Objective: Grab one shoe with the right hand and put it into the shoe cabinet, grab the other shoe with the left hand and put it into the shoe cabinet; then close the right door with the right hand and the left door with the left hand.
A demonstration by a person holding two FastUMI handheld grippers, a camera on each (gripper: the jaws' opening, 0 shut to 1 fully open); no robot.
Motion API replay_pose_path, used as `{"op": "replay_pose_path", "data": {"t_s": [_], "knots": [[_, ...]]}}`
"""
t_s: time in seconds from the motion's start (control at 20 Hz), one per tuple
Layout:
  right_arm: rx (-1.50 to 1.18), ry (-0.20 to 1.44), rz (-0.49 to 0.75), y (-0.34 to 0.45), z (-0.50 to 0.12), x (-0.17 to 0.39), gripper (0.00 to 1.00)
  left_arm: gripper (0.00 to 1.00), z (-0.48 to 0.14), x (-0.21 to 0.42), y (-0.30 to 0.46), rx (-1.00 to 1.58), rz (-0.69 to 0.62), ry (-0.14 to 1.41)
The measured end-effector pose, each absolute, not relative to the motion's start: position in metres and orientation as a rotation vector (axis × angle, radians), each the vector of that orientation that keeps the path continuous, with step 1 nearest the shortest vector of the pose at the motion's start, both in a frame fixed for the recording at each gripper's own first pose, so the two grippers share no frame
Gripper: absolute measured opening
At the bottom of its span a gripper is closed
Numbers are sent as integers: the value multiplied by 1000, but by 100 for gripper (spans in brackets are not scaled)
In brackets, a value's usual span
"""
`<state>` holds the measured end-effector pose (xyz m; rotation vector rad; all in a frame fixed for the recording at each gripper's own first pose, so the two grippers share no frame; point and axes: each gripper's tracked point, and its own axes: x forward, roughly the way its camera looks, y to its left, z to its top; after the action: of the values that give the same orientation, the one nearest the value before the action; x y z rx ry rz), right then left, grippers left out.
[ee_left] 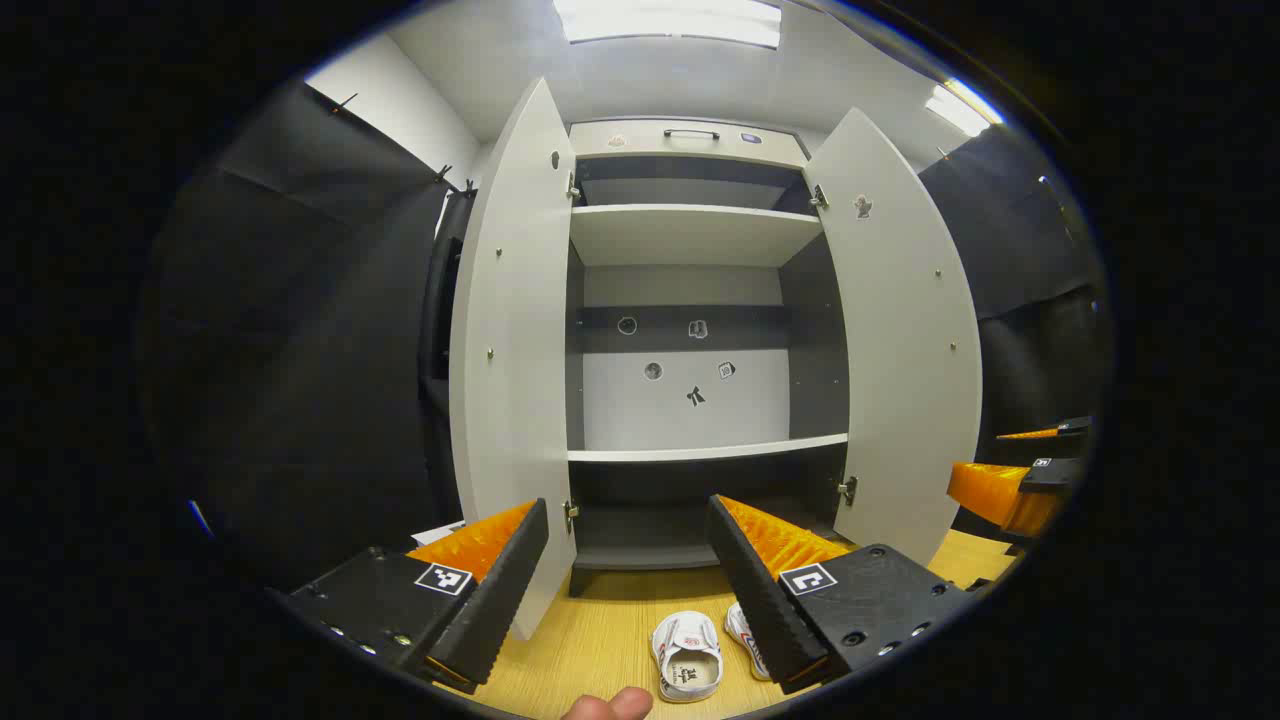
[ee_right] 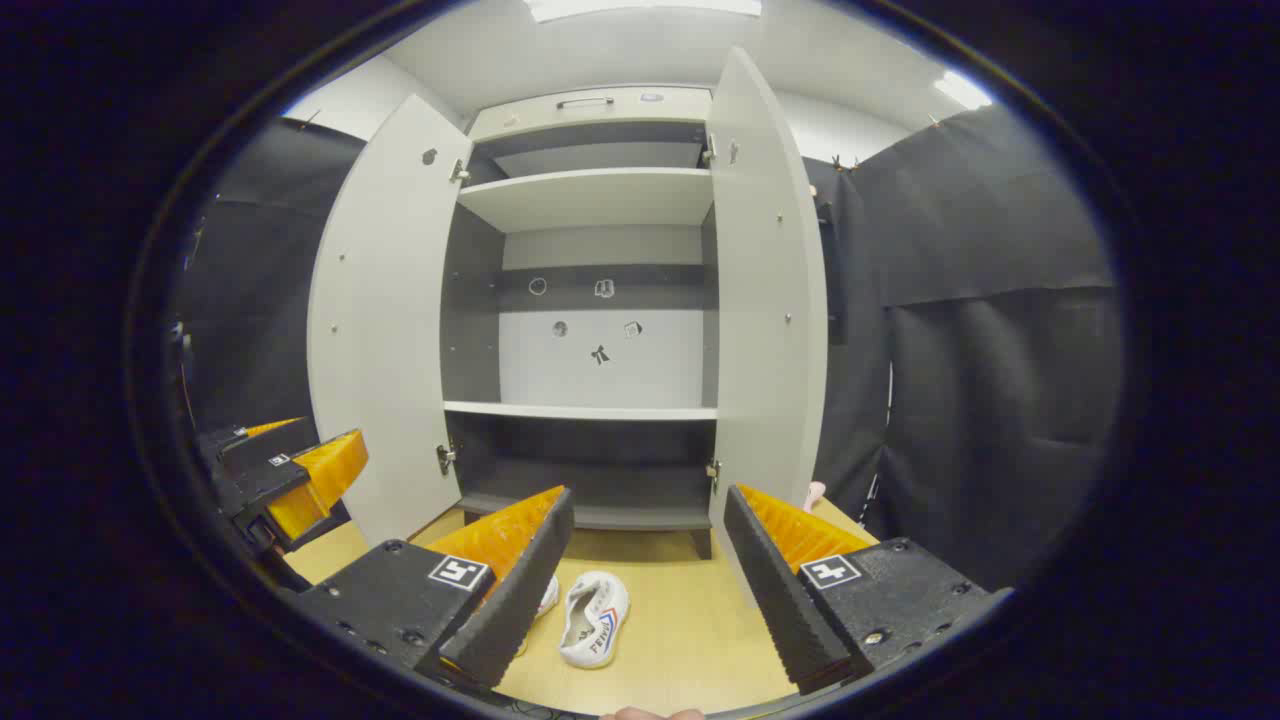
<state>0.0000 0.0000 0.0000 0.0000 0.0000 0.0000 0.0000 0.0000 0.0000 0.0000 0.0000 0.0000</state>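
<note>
We stand before the shoe cabinet (ee_left: 690,300) with everything left to do. On the left, our left gripper (ee_left: 628,590) hangs with its fingers spread wide and nothing between them, aimed at the cabinet's lower shelves; beyond it the left door (ee_left: 510,340) is swung fully out. In the middle, the pair of white shoes lies on the wooden floor (ee_right: 700,620) just in front of the cabinet: the left shoe (ee_left: 688,655) sits side by side with the right shoe (ee_right: 595,618), neither lifted. The shelves inside look bare of footwear. To the right, the right door (ee_right: 765,300) is also wide open, and our right gripper (ee_right: 648,590) hovers above the floor, likewise parted and empty. As we judge it, no shoe is stowed and no door shut; both grabs, both placements and both closings remain.
</note>
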Motion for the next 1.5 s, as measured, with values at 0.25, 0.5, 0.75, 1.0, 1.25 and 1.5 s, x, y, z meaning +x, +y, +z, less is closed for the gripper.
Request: {"op": "replay_pose_path", "data": {"t_s": [0.25,0.5,0.75,1.0,1.25,1.5], "knots": [[-4,-7,-3,3,2,5,96,96,-2,3,1,3,-7,-1],[0,-8,-7,2,4,6,96,96,1,5,-3,11,-18,-13],[-1,-2,-15,-2,2,6,96,96,3,6,-4,6,-20,-22],[0,0,-17,-2,2,8,98,96,4,6,-2,10,-14,-24],[-5,9,-10,1,-3,13,98,96,4,8,-1,14,-10,-23],[-8,49,28,17,-17,28,98,96,3,7,2,13,-7,-20]]}}
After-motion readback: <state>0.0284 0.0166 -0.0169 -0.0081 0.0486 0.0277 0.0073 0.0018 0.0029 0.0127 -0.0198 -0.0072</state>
